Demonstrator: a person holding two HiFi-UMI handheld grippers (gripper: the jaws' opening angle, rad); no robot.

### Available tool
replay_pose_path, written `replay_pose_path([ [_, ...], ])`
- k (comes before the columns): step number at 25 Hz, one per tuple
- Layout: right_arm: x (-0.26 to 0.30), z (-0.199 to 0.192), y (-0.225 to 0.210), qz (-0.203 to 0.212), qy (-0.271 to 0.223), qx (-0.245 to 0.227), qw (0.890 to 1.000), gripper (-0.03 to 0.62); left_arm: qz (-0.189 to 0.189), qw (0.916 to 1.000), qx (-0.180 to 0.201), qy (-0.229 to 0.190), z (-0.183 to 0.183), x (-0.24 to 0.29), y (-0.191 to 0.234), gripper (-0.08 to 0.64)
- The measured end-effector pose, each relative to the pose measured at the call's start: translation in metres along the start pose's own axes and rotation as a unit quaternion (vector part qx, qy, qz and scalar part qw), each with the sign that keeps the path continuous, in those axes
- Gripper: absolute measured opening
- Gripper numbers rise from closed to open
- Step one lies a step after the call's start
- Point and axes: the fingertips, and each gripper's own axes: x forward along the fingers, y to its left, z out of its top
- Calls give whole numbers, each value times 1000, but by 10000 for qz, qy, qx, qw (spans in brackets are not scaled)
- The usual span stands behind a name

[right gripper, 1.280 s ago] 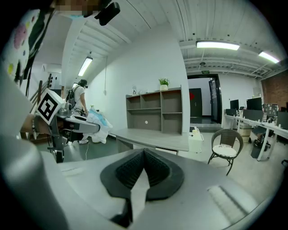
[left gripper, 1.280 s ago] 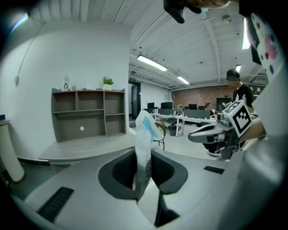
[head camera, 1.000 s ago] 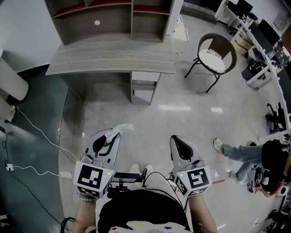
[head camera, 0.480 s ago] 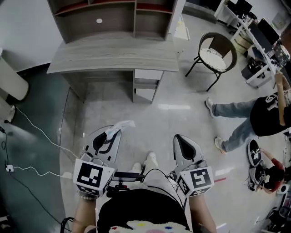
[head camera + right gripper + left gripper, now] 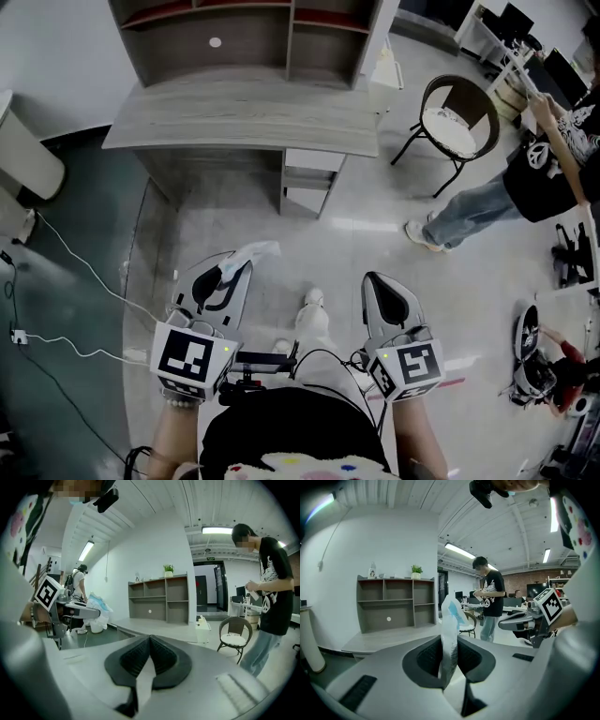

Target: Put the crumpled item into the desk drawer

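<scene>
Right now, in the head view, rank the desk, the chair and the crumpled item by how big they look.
1. desk, clearly the largest
2. chair
3. crumpled item, the smallest, even though it is nearest the camera

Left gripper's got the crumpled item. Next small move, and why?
Probably step closer to the desk: the left gripper is shut on the crumpled item, but the drawers sit well ahead, looking closed; the right gripper is shut and empty.
</scene>
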Motion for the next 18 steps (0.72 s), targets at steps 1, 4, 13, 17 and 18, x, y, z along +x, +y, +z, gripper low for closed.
replay_pose_path([
  [1, 5, 1, -4, 18, -14, -2, 10000, 9, 11, 10000, 13, -3, 2, 5, 2, 58],
  [4, 20, 2, -17, 83, -59, 24, 9999, 9, 51, 10000, 32, 5, 6, 24, 4, 58],
  [13, 74, 9, -68, 351, 25, 63, 9994, 9, 186, 9997, -42, 136, 20, 91, 14, 58],
  [17, 97, 17, -91, 432, 53, 65, 9990, 9, 227, 9996, -170, 57, 37, 121, 18, 58],
  [18, 103, 19, -97, 460, 67, 52, 9989, 9, 247, 9995, -180, 60, 39, 127, 19, 58],
])
